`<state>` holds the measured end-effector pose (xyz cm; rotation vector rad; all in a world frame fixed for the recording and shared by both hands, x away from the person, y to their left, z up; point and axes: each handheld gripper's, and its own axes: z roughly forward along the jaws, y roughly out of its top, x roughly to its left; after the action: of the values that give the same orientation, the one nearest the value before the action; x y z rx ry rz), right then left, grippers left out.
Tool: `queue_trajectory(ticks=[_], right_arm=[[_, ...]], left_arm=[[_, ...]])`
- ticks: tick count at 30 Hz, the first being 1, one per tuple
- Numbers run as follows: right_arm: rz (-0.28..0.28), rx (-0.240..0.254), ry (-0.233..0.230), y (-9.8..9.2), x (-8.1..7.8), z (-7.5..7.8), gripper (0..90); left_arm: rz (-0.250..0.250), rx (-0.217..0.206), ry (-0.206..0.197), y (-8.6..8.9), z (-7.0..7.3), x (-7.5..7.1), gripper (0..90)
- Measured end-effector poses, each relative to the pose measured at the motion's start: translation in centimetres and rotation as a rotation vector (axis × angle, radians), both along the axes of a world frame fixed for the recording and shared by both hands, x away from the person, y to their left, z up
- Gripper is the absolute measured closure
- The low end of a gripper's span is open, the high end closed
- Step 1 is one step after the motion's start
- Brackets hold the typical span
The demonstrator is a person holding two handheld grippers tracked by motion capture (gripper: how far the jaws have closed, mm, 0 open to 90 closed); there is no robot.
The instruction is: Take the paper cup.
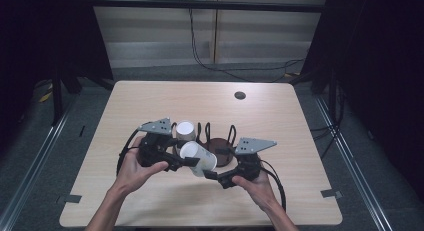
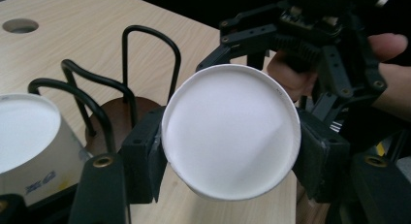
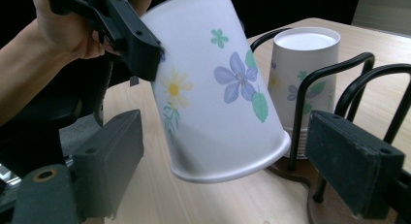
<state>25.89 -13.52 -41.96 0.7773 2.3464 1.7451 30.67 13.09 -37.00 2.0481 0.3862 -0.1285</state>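
A white paper cup with a flower print [image 1: 200, 161] is tilted in the air just in front of the rack, and my left gripper [image 1: 182, 158] is shut on it near its base. Along the left gripper's jaws, the cup's white base [image 2: 230, 132] sits squeezed between the two pads [image 2: 145, 156]. My right gripper [image 3: 232, 166] stands open with the cup's wide rim [image 3: 232, 170] between its jaws; gaps show on both sides. A second flowered cup [image 3: 303, 73] stands upside down among the black wire loops of the cup rack [image 1: 220, 146].
The rack has a round brown base [image 3: 291, 170] and several upright black wire loops [image 2: 97, 98] close behind both grippers. A round cable hole [image 1: 240, 95] lies near the table's far edge. The person's hands hold both grippers near the front of the table.
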Motion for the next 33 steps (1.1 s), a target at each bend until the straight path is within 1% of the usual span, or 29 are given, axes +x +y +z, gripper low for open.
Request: queue_trajectory(ticks=[3,5,7,8,11,13,14,15,16,18,21,24,26,29,31,33], right_arm=[[0.007,-0.003,0.003,0.2,0.1,-0.5,13.5],[0.013,0.009,0.007,0.3,0.1,-0.7,14.7],[0.026,0.009,-0.002,0.5,0.1,-0.7,15.5],[0.038,0.01,-0.006,0.6,0.0,-0.7,16.0],[0.047,0.025,-0.008,0.8,0.0,-0.7,16.1],[0.056,0.034,-0.008,0.9,0.0,-0.8,17.7],[0.066,0.028,-0.007,1.0,0.0,-0.9,18.9],[0.066,0.028,-0.007,1.0,0.0,-0.9,18.9],[0.08,0.03,0.002,1.1,0.0,-1.0,20.1],[0.082,0.028,0.003,1.3,0.0,-1.1,20.1],[0.087,0.018,-0.004,1.3,-0.1,-1.2,20.6],[0.096,0.01,-0.004,1.5,-0.1,-1.2,20.8],[0.092,-0.002,-0.004,1.6,-0.1,-1.4,24.3],[0.104,-0.013,-0.009,1.7,-0.2,-1.4,27.5],[0.108,-0.023,-0.006,1.7,-0.3,-1.4,28.8],[0.107,-0.021,-0.001,1.6,-0.2,-1.4,30.6]], left_arm=[[-0.019,0.014,0.002,-0.4,0.1,-0.2,37.0],[-0.027,0.028,0.005,-0.5,0.2,-0.3,37.0],[-0.04,0.011,0.007,-0.6,0.3,-0.5,37.1],[-0.042,0.015,0.009,-0.6,0.3,-0.5,37.1],[-0.056,0.025,0.017,-0.9,0.2,-0.5,37.1],[-0.059,0.018,0.025,-0.9,0.1,-0.5,37.1],[-0.063,0.011,0.029,-0.9,0.1,-0.5,37.1],[-0.063,0.011,0.029,-0.9,0.1,-0.5,37.1],[-0.061,0.013,0.033,-0.9,0.1,-0.5,37.1],[-0.059,0.01,0.032,-0.9,0.1,-0.5,37.1],[-0.065,-0.006,0.052,-0.7,0.0,-0.4,37.1],[-0.067,-0.003,0.058,-0.9,-0.1,-0.4,37.1],[-0.068,0.001,0.057,-1.0,-0.1,-0.4,37.1],[-0.072,0.001,0.058,-0.8,0.0,-0.3,37.1],[-0.071,-0.006,0.067,-0.9,-0.1,-0.2,37.1],[-0.071,-0.01,0.073,-0.9,-0.2,-0.1,37.1]])
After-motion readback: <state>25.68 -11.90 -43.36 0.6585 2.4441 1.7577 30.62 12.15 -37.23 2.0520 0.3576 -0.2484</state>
